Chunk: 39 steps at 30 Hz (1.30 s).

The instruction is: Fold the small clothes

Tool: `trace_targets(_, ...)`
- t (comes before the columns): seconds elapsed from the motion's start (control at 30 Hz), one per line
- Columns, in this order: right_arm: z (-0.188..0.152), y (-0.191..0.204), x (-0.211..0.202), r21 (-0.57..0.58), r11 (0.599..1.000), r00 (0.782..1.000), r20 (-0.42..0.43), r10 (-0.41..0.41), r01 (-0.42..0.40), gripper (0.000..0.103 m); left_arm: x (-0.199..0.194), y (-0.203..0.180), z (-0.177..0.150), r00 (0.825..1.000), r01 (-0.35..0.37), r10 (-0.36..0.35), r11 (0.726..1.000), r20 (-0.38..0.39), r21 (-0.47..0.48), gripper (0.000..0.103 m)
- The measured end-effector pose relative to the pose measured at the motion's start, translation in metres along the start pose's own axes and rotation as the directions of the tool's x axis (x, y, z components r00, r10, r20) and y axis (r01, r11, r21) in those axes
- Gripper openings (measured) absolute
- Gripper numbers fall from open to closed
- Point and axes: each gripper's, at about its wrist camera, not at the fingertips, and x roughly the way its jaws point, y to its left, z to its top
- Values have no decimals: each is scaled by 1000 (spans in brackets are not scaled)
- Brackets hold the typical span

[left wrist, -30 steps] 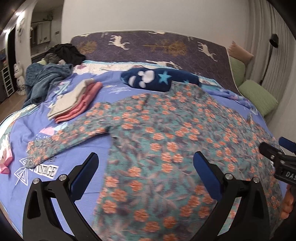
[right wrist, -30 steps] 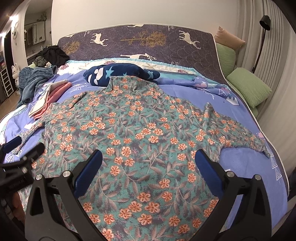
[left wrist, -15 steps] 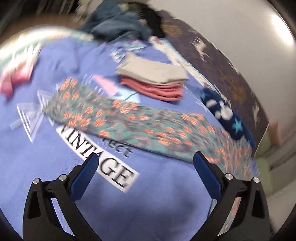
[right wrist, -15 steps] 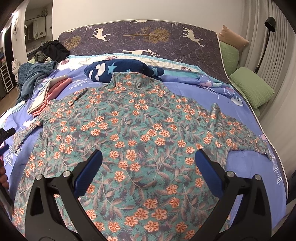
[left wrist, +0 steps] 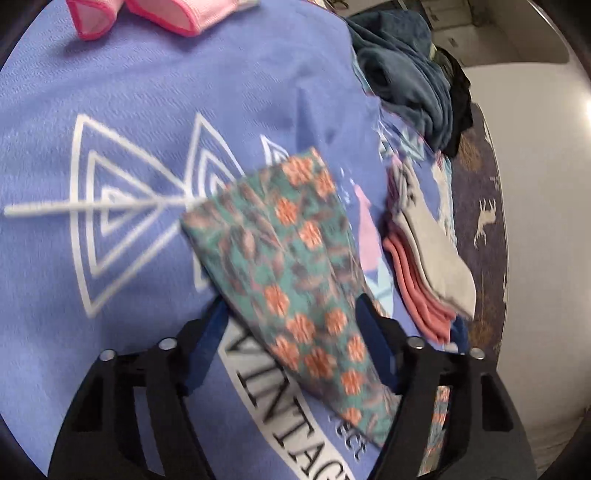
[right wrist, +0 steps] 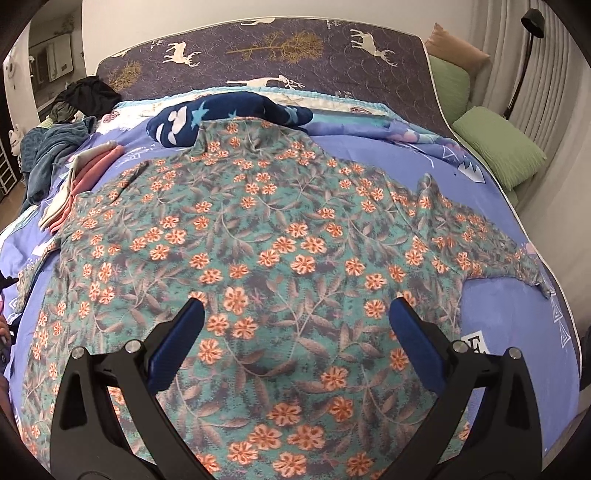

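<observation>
A teal long-sleeved top with orange flowers (right wrist: 280, 236) lies spread flat on the blue bedsheet (right wrist: 491, 306). Its left sleeve (left wrist: 295, 258) lies flat in the left wrist view, cuff pointing away. My left gripper (left wrist: 291, 314) is open, its fingers on either side of that sleeve, low over the sheet. My right gripper (right wrist: 295, 314) is open and empty above the lower body of the top.
A stack of folded grey and pink clothes (left wrist: 424, 266) lies beside the sleeve; it also shows in the right wrist view (right wrist: 85, 173). A pink garment (left wrist: 162, 14), a pile of dark clothes (left wrist: 413, 81), a navy star pillow (right wrist: 221, 114), green cushions (right wrist: 495, 144).
My left gripper swung left from the body of the top to the left sleeve, dropped low over it, and its fingers have narrowed somewhat. The right gripper barely moved.
</observation>
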Motion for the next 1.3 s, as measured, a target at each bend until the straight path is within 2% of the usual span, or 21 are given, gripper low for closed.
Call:
trace_targets(0.07, 0, 2, 1, -12, 1000, 1000, 1, -3, 3, 101, 2, 4, 11, 1000, -6, 6, 1000, 16, 1, 32)
trace_targets(0.1, -1, 2, 2, -14, 1000, 1000, 1, -1, 1, 101, 4, 5, 14, 1000, -1, 1, 1000, 12, 1, 11)
trace_targets(0.13, -1, 3, 2, -13, 1000, 1000, 0, 0, 0, 101, 3, 4, 14, 1000, 7, -7, 1000, 5, -3, 2)
trace_targets(0.27, -2, -2, 3, -2, 1000, 1000, 5, -6, 6, 101, -23, -45, 3, 997, 26, -35, 990, 63, 136, 2)
trace_targets(0.37, -3, -10, 3, 13, 1000, 1000, 7, -14, 14, 101, -51, -123, -30, 990, 107, -134, 933, 55, 343, 2)
trace_targets(0.47, -7, -18, 2, 38, 999, 1000, 7, -9, 9, 101, -77, -207, -94, 975, 177, -220, 789, 2, 588, 2)
trace_targets(0.5, -8, -20, 1, 44, 999, 1000, 7, -8, 8, 101, -86, -237, -131, 968, 206, -247, 703, -38, 681, 2)
trace_targets(0.53, -10, -24, 0, 54, 999, 1000, 9, -6, 5, 101, -91, -257, -159, 960, 241, -268, 636, -84, 733, 2)
trace_targets(0.6, -13, -31, -2, 66, 998, 1000, 9, -12, 11, 101, -101, -290, -229, 930, 345, -294, 488, -221, 802, 2)
trace_targets(0.67, -16, -41, -3, 85, 996, 1000, 5, -29, 28, 101, -104, -302, -296, 901, 419, -279, 358, -333, 834, 2)
trace_targets(0.7, -18, -48, -5, 100, 994, 999, 3, -41, 40, 101, -101, -305, -336, 888, 448, -254, 289, -384, 846, 6)
trace_targets(0.73, -19, -54, -6, 112, 992, 999, 3, -49, 48, 101, -99, -304, -365, 881, 464, -227, 240, -415, 853, 28)
trace_targets(0.8, -20, -65, -8, 133, 989, 998, 5, -62, 60, 101, -89, -294, -420, 888, 453, -158, 142, -432, 880, 66)
trace_targets(0.9, -22, -83, -10, 158, 986, 998, 10, -55, 52, 101, -82, -269, -455, 914, 397, -102, 14, -394, 918, 68)
trace_targets(0.93, -23, -86, -10, 161, 986, 999, 11, -47, 45, 101, -82, -262, -455, 924, 374, -87, -10, -373, 927, 70)
trace_targets(1.0, -22, -93, -6, 170, 985, 1000, 0, 5, -5, 101, -87, -252, -436, 951, 294, -96, -10, -294, 956, 77)
trace_targets(1.07, -16, -92, 1, 181, 979, 995, -23, 102, -96, 99, -95, -244, -405, 968, 222, -126, 13, -219, 975, 85)
trace_targets(1.1, -11, -90, 5, 182, 972, 987, -26, 157, -150, 91, -99, -238, -389, 975, 180, -135, 34, -174, 983, 87)
trace_targets(1.17, 3, -78, 18, 167, 941, 951, -48, 305, -294, 77, -99, -226, -357, 987, 115, -117, 77, -106, 990, 89)
trace_targets(1.23, 17, -64, 35, 166, 901, 905, -78, 417, -401, 63, -98, -217, -338, 995, 65, -83, 102, -56, 993, 90)
trace_targets(1.3, 30, -52, 52, 176, 868, 869, -99, 486, -465, 62, -90, -206, -320, 999, 0, -37, 131, 5, 991, 91)
